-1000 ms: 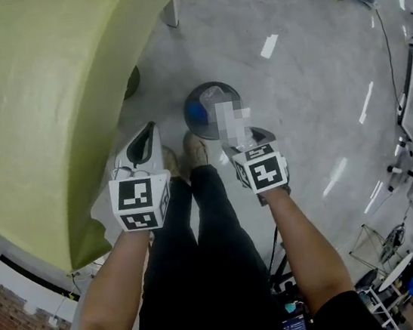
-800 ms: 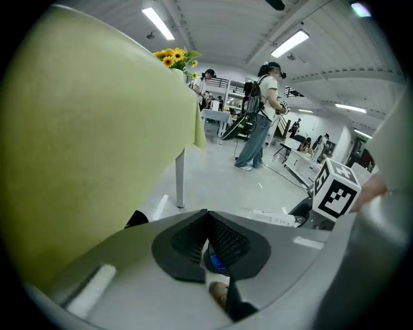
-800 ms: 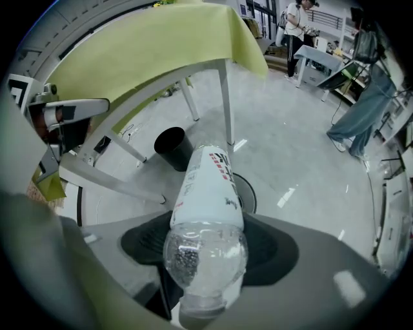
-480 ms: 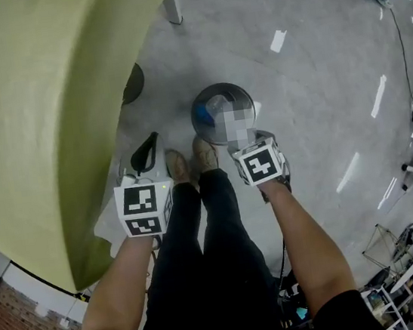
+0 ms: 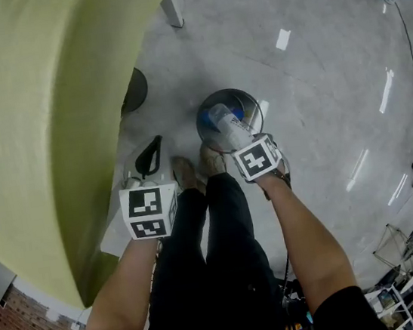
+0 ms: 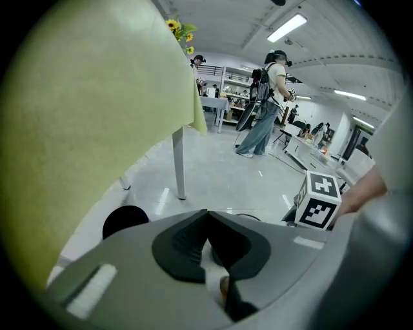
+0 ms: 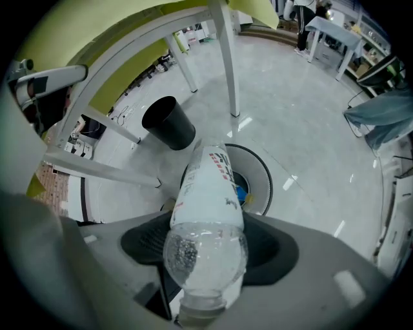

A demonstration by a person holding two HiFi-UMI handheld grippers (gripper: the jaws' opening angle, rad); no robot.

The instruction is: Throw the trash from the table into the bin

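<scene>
My right gripper (image 7: 206,240) is shut on a clear plastic bottle (image 7: 208,205) with a white label, gripping it near the cap end. The bottle's base points down at the round metal bin (image 7: 261,182) on the floor, which has something blue inside. In the head view the bottle (image 5: 227,125) hangs right over the bin (image 5: 246,101), with the right gripper (image 5: 237,141) just above its rim. My left gripper (image 5: 149,156) is shut on nothing and hangs beside the table (image 5: 31,109) with the yellow-green cloth. Its dark pads (image 6: 187,248) meet at the tip.
A small black bin (image 7: 169,122) stands under the table next to a white table leg (image 7: 227,58). The person's shoes (image 5: 195,168) are just short of the metal bin. A person (image 6: 261,106) stands far off among desks.
My right gripper has carried the bottle forward until it hangs over the metal bin. The left gripper has stayed shut and drifted slightly forward beside the table.
</scene>
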